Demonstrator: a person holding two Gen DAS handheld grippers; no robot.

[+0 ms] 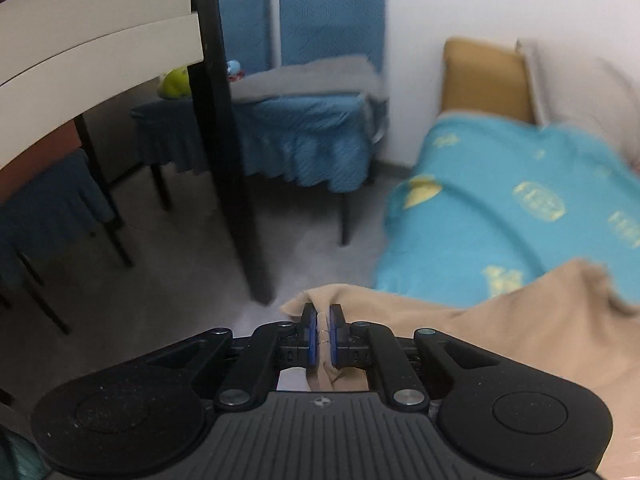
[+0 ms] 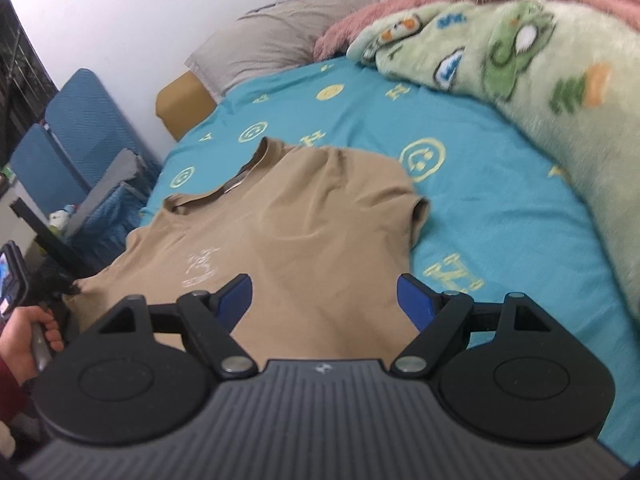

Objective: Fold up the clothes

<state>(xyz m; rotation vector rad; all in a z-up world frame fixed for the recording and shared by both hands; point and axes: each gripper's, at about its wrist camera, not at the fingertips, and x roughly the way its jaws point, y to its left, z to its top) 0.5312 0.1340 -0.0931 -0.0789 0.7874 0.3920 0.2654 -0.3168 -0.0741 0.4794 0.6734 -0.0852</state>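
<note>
Shirt: soft tan cotton T-shirt (image 2: 280,232) lying front up on the bright blue bed sheet with yellow smiley faces (image 2: 500,208), neck end far from the right jaws, pale logo just ahead of them.

Left gripper (image 1: 323,336): jaws pressed together, pinching a thin edge of the tan cloth between the blue pads; cloth trailing off to the right of the jaws onto the bed.

Right gripper (image 2: 325,300): jaws spread wide, holding nothing, hovering just over the lower part of the shirt, with cloth showing between the two blue fingers.

One sleeve (image 2: 416,212): sticking out ahead of the right jaws and a bit to the right.

Nearby: fuzzy green blanket with frog pictures (image 2: 560,92) far off to the right of the right jaws, grey pillow (image 2: 280,36) far ahead.

Handling guess: light, floppy, thin; likely sagging and wrinkling when lifted, not slippery, not breakable.

Where to grab: probably best pinching an edge or corner, like the hem or a sleeve tip, one side in each gripper, keeping it stretched flat.

Stage: cannot tell how many folds are made; shirt looking mostly spread out.
</note>
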